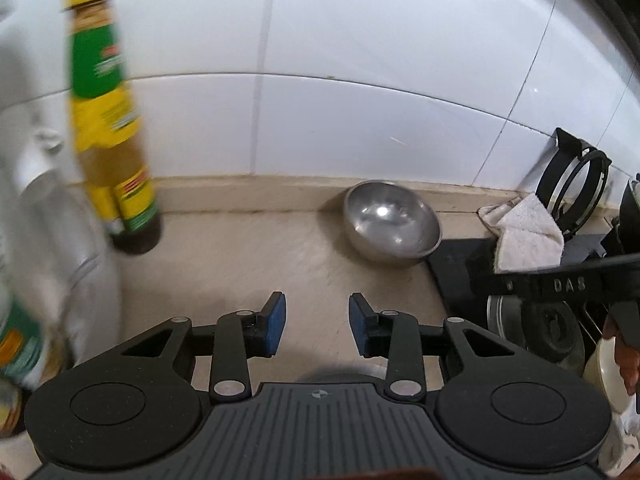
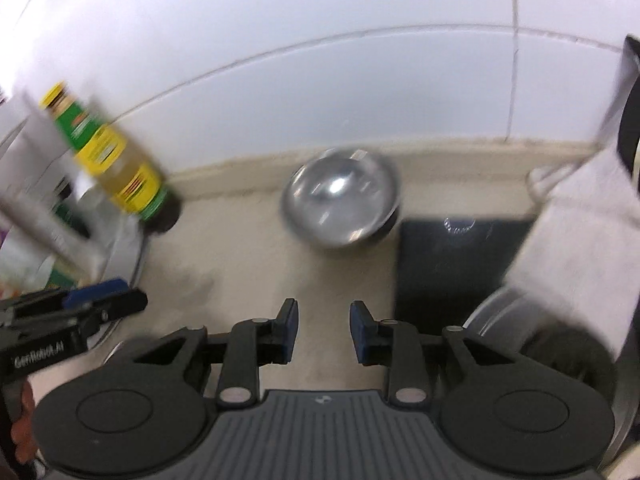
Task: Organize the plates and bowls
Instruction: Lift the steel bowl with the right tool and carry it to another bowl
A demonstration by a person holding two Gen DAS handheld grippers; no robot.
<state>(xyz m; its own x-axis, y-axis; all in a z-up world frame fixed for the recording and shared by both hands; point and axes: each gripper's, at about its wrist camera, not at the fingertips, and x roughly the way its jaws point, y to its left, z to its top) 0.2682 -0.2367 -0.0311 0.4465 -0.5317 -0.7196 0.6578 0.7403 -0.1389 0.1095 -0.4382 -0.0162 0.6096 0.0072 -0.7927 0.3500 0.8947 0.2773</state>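
Note:
A small steel bowl (image 1: 390, 222) sits on the beige counter against the white tiled wall, tilted toward me; it also shows in the right wrist view (image 2: 342, 204), blurred. My left gripper (image 1: 317, 326) is open and empty, held above the counter short of the bowl. My right gripper (image 2: 324, 330) is open and empty, also short of the bowl. The left gripper (image 2: 100, 300) shows at the left edge of the right wrist view. A cream bowl (image 1: 608, 368) shows at the far right of the left wrist view.
A bottle with a yellow cap and green-yellow label (image 1: 110, 120) stands at the left by the wall. A black stove top (image 1: 460, 264) with a white cloth (image 1: 528, 236) and black pan supports lies to the right. White containers stand at the far left.

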